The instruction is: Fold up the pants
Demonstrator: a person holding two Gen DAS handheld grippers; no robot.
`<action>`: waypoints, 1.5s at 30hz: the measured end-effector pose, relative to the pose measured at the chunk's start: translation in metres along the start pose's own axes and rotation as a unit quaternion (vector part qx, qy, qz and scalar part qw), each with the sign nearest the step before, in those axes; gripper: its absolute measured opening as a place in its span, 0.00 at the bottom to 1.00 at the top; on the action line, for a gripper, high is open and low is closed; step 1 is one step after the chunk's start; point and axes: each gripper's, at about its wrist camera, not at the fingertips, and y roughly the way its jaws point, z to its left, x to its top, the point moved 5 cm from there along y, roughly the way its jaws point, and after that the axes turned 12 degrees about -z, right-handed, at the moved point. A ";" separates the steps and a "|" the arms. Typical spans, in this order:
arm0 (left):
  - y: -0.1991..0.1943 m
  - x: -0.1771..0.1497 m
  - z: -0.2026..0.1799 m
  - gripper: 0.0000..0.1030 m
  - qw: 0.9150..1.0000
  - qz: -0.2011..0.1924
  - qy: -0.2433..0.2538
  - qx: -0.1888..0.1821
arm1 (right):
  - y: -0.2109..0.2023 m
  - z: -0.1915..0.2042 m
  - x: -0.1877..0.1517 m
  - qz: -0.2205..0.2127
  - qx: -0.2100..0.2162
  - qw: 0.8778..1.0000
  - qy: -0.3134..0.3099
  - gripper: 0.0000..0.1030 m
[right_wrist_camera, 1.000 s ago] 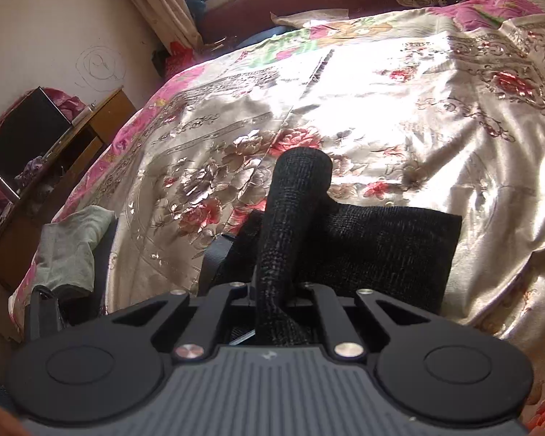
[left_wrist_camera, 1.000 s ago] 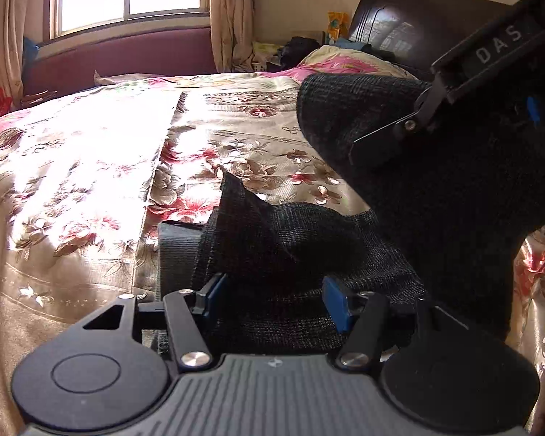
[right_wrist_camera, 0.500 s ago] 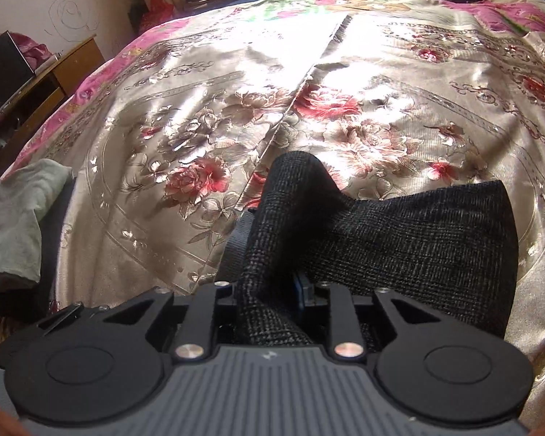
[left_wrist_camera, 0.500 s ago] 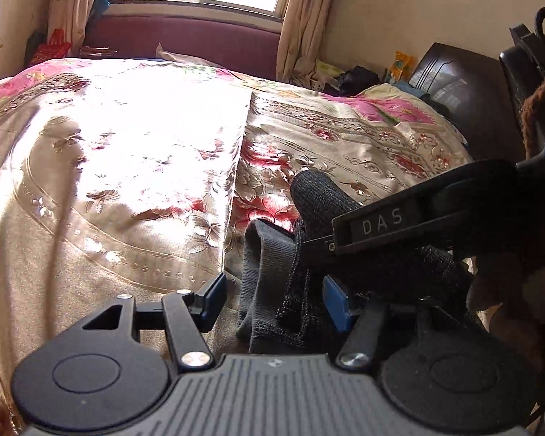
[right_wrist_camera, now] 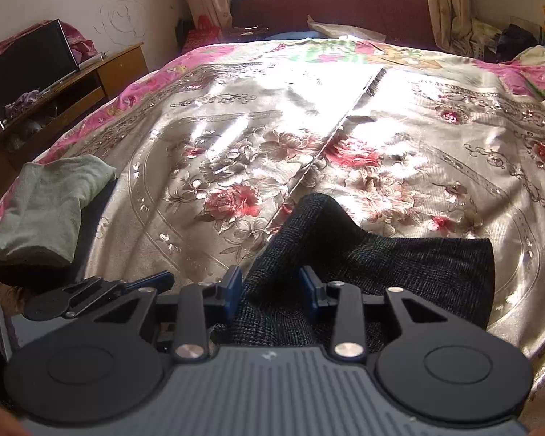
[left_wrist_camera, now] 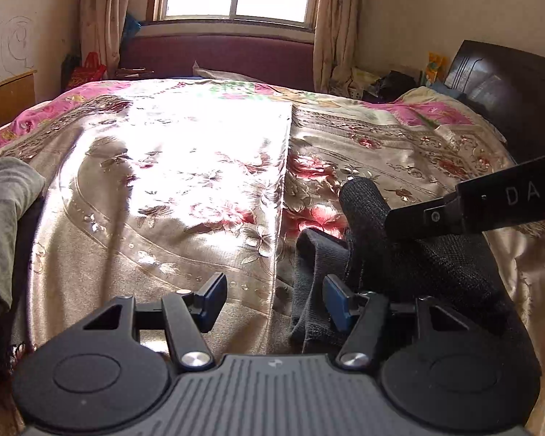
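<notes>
Dark knit pants (left_wrist_camera: 436, 265) lie folded near the front edge of a floral bedspread (left_wrist_camera: 163, 181), one fold still standing up as a ridge. In the left wrist view my left gripper (left_wrist_camera: 274, 298) is open over bare bedspread, its right pad beside the pants' left edge. One finger of the right gripper (left_wrist_camera: 472, 210) reaches in from the right over the ridge. In the right wrist view the pants (right_wrist_camera: 399, 265) spread to the right, and the ridge runs between the pads of my right gripper (right_wrist_camera: 270, 287), whose jaws are opening. The left gripper (right_wrist_camera: 101, 290) shows low at the left.
A folded grey-green cloth (right_wrist_camera: 51, 210) rests on a dark garment at the bed's left edge. A wooden desk (right_wrist_camera: 101, 72) stands against the left wall, and a dark headboard (left_wrist_camera: 508, 91) at the right. Sunlit bedspread (right_wrist_camera: 254, 127) stretches toward the window.
The right jaws went from shut on the raised fold to apart, and the fold sank lower. The left gripper swung left, off the pants and over the bedspread.
</notes>
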 end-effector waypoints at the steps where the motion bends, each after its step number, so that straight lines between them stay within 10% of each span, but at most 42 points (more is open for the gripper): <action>1: -0.001 0.001 0.006 0.70 1.000 0.000 -0.010 0.009 | 0.001 0.000 0.001 -0.006 0.004 1.000 0.006 0.35; 7: -0.008 0.006 0.030 0.70 0.997 -0.025 -0.070 0.035 | 0.013 0.014 -0.009 0.010 0.075 0.995 0.065 0.36; 11: -0.004 0.002 0.030 0.70 0.997 -0.011 -0.077 0.018 | 0.016 0.007 -0.010 -0.003 0.043 0.998 0.035 0.35; 20: 0.003 0.009 -0.024 0.70 0.998 -0.036 0.037 -0.030 | 0.077 -0.051 -0.010 0.026 -0.018 0.999 0.034 0.34; 26: 0.033 -0.009 -0.030 0.72 0.997 0.033 0.069 -0.012 | 0.096 -0.061 -0.015 0.018 -0.017 0.999 0.029 0.36; 45: 0.019 0.003 -0.046 0.78 0.996 0.012 0.087 0.021 | -0.030 -0.102 -0.040 -0.036 -0.075 0.994 0.064 0.33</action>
